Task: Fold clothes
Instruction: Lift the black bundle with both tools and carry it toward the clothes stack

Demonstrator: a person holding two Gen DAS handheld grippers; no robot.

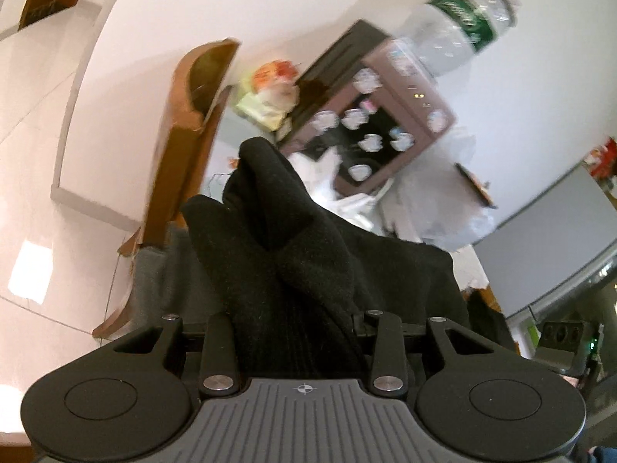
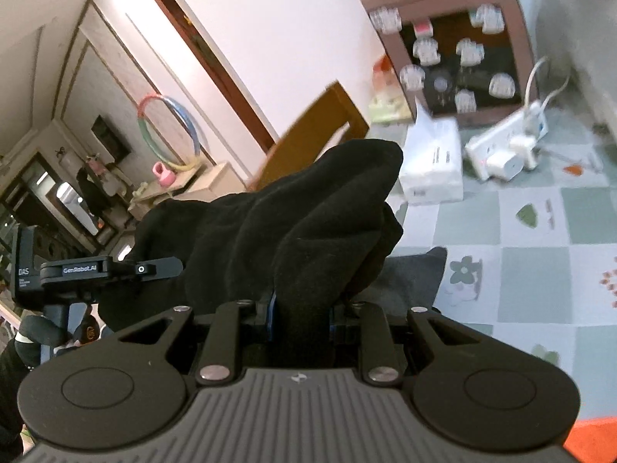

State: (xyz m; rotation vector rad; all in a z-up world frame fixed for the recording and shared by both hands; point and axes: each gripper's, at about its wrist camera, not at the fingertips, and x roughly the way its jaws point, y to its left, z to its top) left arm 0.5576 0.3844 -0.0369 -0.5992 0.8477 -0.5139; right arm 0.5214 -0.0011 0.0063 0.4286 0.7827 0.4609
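A black knit garment (image 1: 293, 239) is bunched up and lifted in front of the left wrist camera. My left gripper (image 1: 293, 308) is shut on it, its fingers buried in the cloth. In the right wrist view the same black garment (image 2: 308, 212) rises in thick folds from my right gripper (image 2: 300, 308), which is shut on it; a strip of blue pad shows beside the cloth. The left gripper (image 2: 112, 270) appears there at the left, its tip in the garment's far end. A grey cloth (image 2: 408, 277) lies under the garment on the table.
A checked tablecloth (image 2: 540, 239) covers the table. On it are a tissue pack (image 2: 432, 162), a white power strip (image 2: 509, 146) and a brown cabinet of cups (image 2: 459, 58). A wooden chair (image 1: 189, 142) stands behind; a water bottle (image 1: 459, 27) is beside the cabinet.
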